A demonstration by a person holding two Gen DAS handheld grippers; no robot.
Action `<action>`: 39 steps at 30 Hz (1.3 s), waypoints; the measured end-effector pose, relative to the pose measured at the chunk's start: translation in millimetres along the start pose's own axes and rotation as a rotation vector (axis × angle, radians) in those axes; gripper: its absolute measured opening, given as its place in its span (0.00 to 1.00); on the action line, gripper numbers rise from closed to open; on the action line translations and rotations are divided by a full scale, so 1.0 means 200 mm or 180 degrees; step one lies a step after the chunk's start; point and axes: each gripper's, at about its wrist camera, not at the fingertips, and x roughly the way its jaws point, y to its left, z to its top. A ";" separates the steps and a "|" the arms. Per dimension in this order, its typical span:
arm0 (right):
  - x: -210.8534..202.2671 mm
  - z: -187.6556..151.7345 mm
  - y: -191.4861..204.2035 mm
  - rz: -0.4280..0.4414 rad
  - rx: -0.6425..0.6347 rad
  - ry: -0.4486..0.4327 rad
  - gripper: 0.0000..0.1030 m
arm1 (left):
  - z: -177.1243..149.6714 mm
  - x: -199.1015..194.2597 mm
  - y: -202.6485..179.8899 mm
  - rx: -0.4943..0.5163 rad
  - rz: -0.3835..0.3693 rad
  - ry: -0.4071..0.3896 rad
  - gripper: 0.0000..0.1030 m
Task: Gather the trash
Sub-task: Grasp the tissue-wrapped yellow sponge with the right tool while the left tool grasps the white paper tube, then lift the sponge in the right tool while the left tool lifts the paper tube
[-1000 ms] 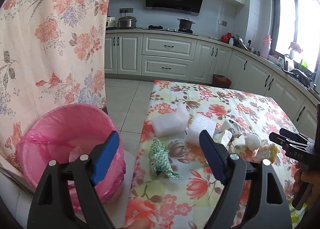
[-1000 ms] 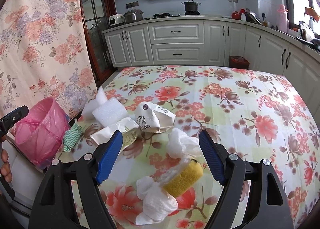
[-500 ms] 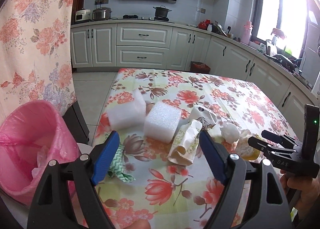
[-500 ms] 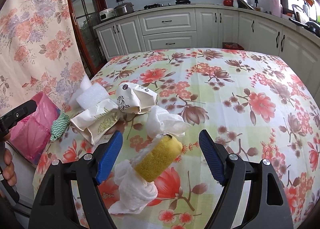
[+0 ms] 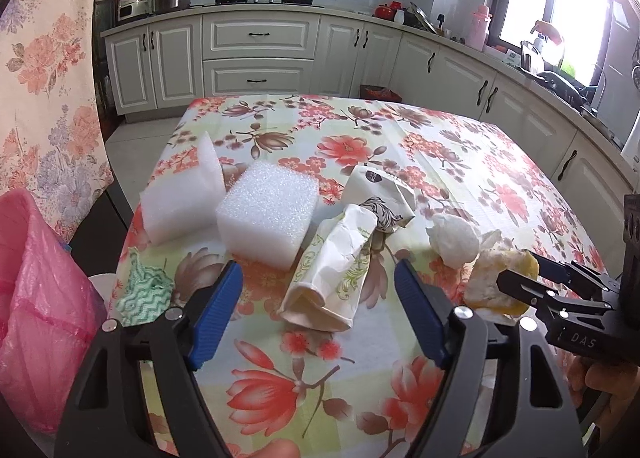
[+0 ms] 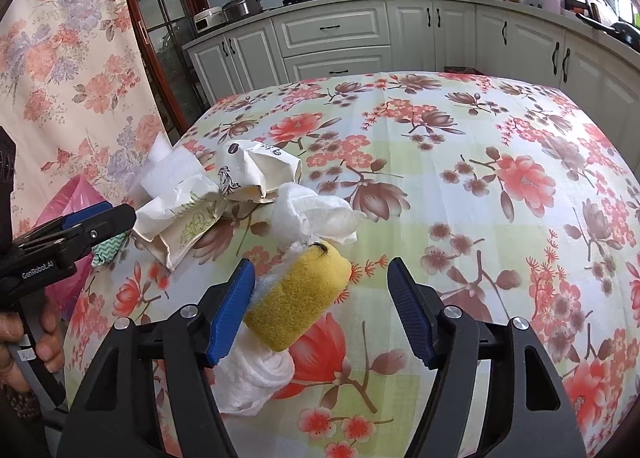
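Left view: my left tool is closing, jaws still apart, nothing pinched. The paper bag lies right between the tips, just ahead, its long axis running away from me and tilting right, open mouth nearest. That is the line-up this grab turns on, I'd say. Beyond it, two foam blocks side by side, a second crumpled bag, one tissue wad, one green cloth at the tabletop edge. The pink bin sits off to my left, below the edge.

Right view: my right tool is closing too, still fairly wide. One yellow sponge lies between the jaws, close against the left pad; the right pad stands clear. Its long axis points forward. White tissue is bunched under it, another wad just past it. The right hand is nearer the sponge, the left nearer the bag.
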 end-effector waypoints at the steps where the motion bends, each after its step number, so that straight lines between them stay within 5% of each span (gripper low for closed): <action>1: 0.00 0.00 0.00 0.0009 0.0004 0.0007 0.58 | 0.00 0.02 -0.01 0.0005 0.0000 0.0023 0.66; 9: 0.01 -0.03 -0.05 0.0024 0.0063 0.0059 0.37 | -0.02 0.11 -0.03 0.0034 0.0018 0.0187 0.58; 16: -0.01 -0.04 -0.07 0.0011 0.0075 0.0058 0.29 | -0.04 0.14 -0.04 0.0056 0.0019 0.0296 0.31; 19: -0.02 -0.04 -0.09 -0.0021 0.0094 0.0060 0.33 | -0.05 0.14 -0.04 0.0062 0.0004 0.0296 0.27; 22: -0.05 -0.06 -0.11 -0.0044 0.0090 0.0040 0.58 | -0.05 0.14 -0.05 0.0069 -0.0013 0.0301 0.26; 39: 0.02 -0.11 -0.03 -0.0058 -0.0119 0.0274 0.59 | -0.06 0.10 -0.09 0.0125 -0.0060 0.0272 0.18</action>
